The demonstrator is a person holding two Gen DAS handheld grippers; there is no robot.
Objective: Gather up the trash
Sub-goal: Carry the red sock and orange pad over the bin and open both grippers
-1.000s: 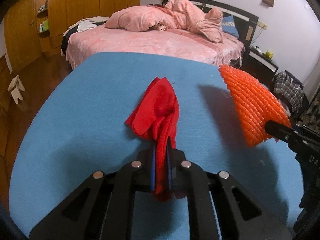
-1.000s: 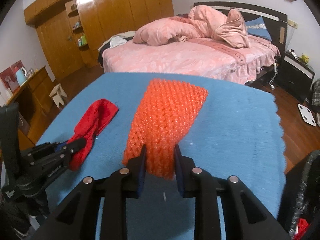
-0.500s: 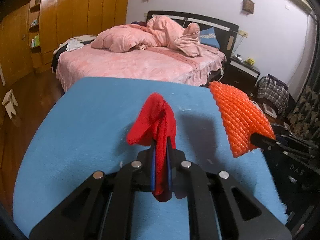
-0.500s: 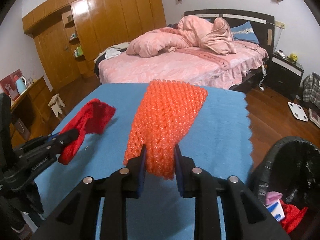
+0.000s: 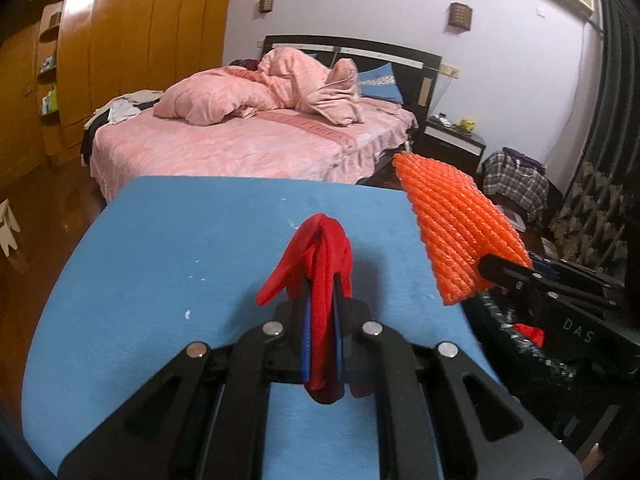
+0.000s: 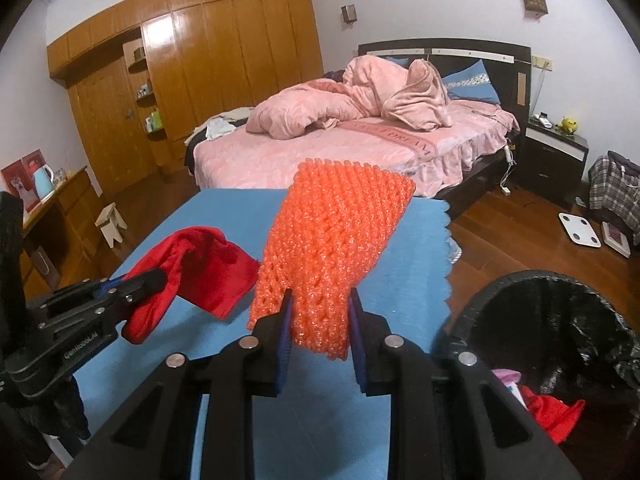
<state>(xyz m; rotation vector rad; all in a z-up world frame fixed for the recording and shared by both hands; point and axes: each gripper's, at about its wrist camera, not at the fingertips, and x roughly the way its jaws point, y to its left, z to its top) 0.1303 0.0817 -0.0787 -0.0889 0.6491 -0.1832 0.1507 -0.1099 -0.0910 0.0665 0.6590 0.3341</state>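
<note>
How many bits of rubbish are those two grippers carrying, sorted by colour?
Red: 1, the red cloth in the left gripper.
Orange: 1, the orange foam net in the right gripper.
Total: 2.

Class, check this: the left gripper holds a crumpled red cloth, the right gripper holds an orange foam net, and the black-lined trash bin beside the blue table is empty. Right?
Not quite: the black-lined trash bin is not empty. The right wrist view shows red and pink items inside. The rest stands: left gripper holds the crumpled red cloth, right gripper the orange foam net.
</note>
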